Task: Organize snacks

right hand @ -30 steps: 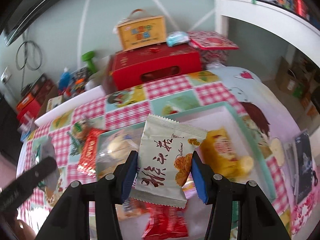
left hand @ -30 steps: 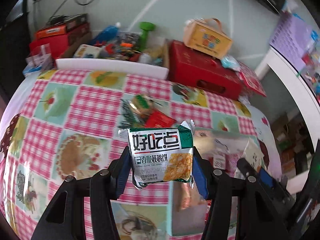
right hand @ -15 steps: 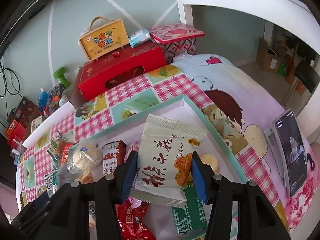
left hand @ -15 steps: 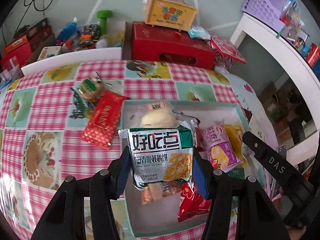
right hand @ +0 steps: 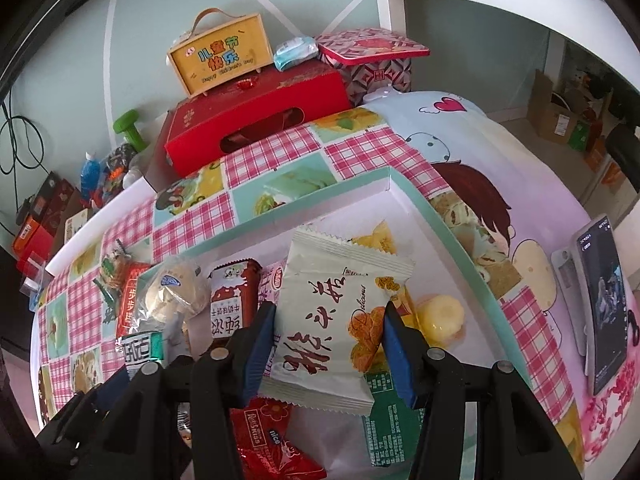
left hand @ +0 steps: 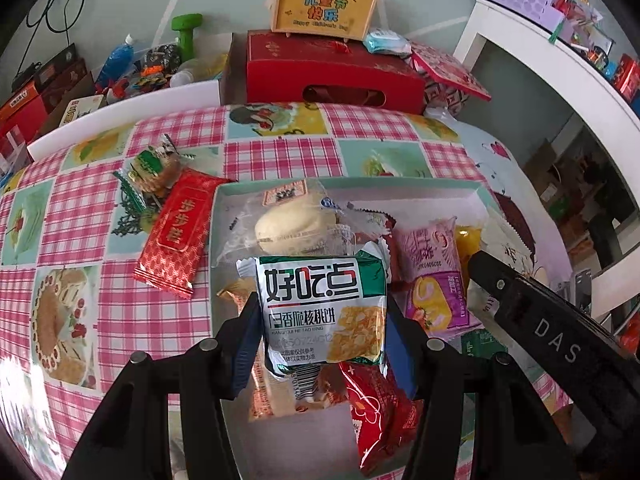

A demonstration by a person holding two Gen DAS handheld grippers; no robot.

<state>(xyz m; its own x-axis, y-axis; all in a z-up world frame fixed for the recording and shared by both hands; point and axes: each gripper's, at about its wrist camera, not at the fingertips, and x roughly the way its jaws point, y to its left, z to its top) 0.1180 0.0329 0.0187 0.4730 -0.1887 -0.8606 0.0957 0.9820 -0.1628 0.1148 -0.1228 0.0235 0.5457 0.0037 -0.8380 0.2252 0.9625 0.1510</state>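
Observation:
My left gripper (left hand: 320, 344) is shut on a white-and-green walnut biscuit packet (left hand: 322, 312), held over the left part of the shallow mint-rimmed box (left hand: 348, 182). My right gripper (right hand: 328, 352) is shut on a cream pastry packet (right hand: 336, 320) over the box's (right hand: 452, 232) middle. Inside the box lie a round bun in clear wrap (left hand: 294, 226), a pink cake packet (left hand: 434, 276), red wrappers (left hand: 372, 408), a dark green packet (right hand: 394, 424) and a yellow jelly cup (right hand: 440, 314). On the cloth left of the box lie a red packet (left hand: 176, 232) and a green-wrapped biscuit (left hand: 154, 166).
A red gift box (left hand: 332, 74) with a yellow case (left hand: 324, 10) on top stands at the table's far edge beside a patterned pink tin (right hand: 370, 58). A phone (right hand: 604, 312) lies near the right edge. White shelving (left hand: 560, 72) rises to the right. Clutter and a green dumbbell (left hand: 186, 32) fill the back left.
Both grippers have come in over the box, each still holding its packet. The left one swung right from over the bare cloth; the right one dropped lower and closer to the box contents.

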